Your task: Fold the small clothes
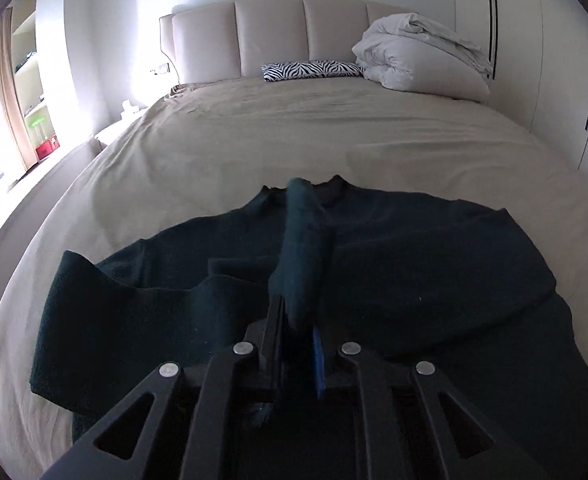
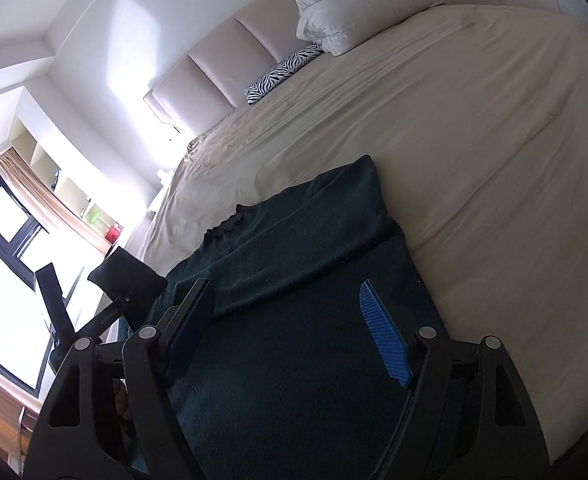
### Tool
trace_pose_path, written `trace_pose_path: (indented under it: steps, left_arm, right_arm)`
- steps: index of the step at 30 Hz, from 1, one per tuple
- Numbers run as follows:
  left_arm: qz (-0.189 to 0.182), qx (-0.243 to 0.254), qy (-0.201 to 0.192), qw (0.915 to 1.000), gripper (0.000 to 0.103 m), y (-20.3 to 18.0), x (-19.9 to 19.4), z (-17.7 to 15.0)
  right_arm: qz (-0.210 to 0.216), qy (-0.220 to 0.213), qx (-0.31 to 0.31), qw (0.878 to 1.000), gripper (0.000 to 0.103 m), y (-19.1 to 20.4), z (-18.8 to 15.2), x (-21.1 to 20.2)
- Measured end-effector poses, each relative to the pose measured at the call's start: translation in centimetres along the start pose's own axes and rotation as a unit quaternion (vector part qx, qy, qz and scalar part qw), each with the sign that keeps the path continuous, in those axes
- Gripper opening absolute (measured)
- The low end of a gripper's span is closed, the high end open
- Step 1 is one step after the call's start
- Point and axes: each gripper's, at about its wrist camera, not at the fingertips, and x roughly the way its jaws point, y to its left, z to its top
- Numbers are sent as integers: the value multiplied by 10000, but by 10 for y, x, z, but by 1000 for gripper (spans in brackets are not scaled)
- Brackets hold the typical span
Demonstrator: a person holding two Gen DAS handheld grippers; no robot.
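Closest in, the left gripper (image 1: 300,280) is seen clamped on a strip of the dark green sweater (image 1: 394,264): a sleeve or folded edge is pinched between the nearly closed jaws and stands up along them, hiding the fingertips entirely. The right gripper (image 2: 294,328) is held with its jaws well apart over the sweater's lower body, nothing being pressed between the dark finger (image 2: 189,324) and the blue pad (image 2: 386,340); whether either tip rests on the cloth cannot be told.

The sweater is spread on the near part of the bed (image 1: 334,132), neckline (image 1: 330,190) toward the headboard (image 1: 269,36), one sleeve (image 1: 89,300) bent out to the left. It is judged to be a thick, fuzzy knit: soft, limp, light enough for one claw, not slippery, not fragile. Sagging and stretching are to be expected when it is lifted by one point, so hold is best taken at a cuff, hem corner or shoulder seam, through all layers, and the fold laid down rather than dragged, since the sheet beneath may wrinkle along.

The hem nearest the cameras is cut off by the gripper frames, and the layers under the raised strip cannot be counted. In the right wrist view a dark cloth flap (image 2: 127,276) at the left is silhouetted against the window (image 2: 1,216) and is hard to identify. Farther off lie a zebra-print pillow (image 1: 314,70) and a bundled white duvet (image 1: 418,52).
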Motion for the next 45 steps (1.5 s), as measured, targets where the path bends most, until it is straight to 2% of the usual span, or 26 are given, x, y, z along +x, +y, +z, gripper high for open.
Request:
trace_pose_path:
  steps: [2,3,4,5,7,11,15,18,19,23,24,27,28,29,33,36,41,43,45]
  left_arm:
    - [-25,142,169,9998,48,-17,4,-16]
    - [17,156,129,9998,55,-19,2,-19]
    - [57,151,71,9998,71,-18,-3,-23]
    - [79,118,9,9999,81,-12,-10,-29]
    - [-18,21,-94,10000,85,-1,-25,-37]
    - [-316,-331,-171,9988,85,36,-55,-53]
    - [-501,-1078,-265,9926,85,83,-78,-72]
    - [-467,-1613,-390,9850,84,124,-90,-77]
    - [-395,-1747,-425,9829,83,138,-93,-78]
    - [-210,-2220,-516,9734,81,189,-96,-76]
    - [-188,-2341,-525,9706,80,201,-94,-77]
    - [-158,-2680,-517,9619,79,230,-91,-77]
    - [-155,-2758,-535,9596,79,238,-90,-77]
    - [-131,-2810,-567,9579,79,245,-90,-76]
    - [-29,-2829,-513,9578,77,261,-80,-67]
    - [-71,-2799,-310,9595,76,267,-63,-58]
    - [-215,-2868,181,9576,64,268,-21,-51]
    - [-246,-2831,339,9582,63,265,-6,-46]
    - [-154,-2675,396,9626,63,259,4,-39]
  right_arm:
    - [-60,49,71,9999,74,-11,0,4]
    - [-86,76,76,9999,74,-15,0,7]
    - [-121,116,83,9998,74,-19,0,11]
    - [-142,172,97,9997,74,-22,0,16]
    - [-108,329,124,9993,74,-24,2,29]
    - [261,771,58,9967,74,-1,7,70]
    - [548,1354,-557,9877,74,53,13,125]
    - [337,1757,-770,9809,74,77,13,175]
    - [227,1917,-764,9782,65,84,12,191]
    - [-177,2358,-783,9685,56,96,5,242]
    - [-276,2305,-928,9682,53,101,4,247]
    - [-308,2422,-1277,9613,19,116,2,256]
    - [-387,2385,-1406,9601,11,121,2,256]
    - [-410,2343,-1543,9590,8,126,4,254]
    - [-290,2030,-1685,9641,7,133,21,232]
    - [-347,1757,-1670,9696,7,125,42,219]
    - [-532,1726,-1603,9704,7,96,60,217]
    - [-636,1760,-1630,9687,7,89,58,221]
    - [-629,1775,-1563,9696,7,79,55,224]
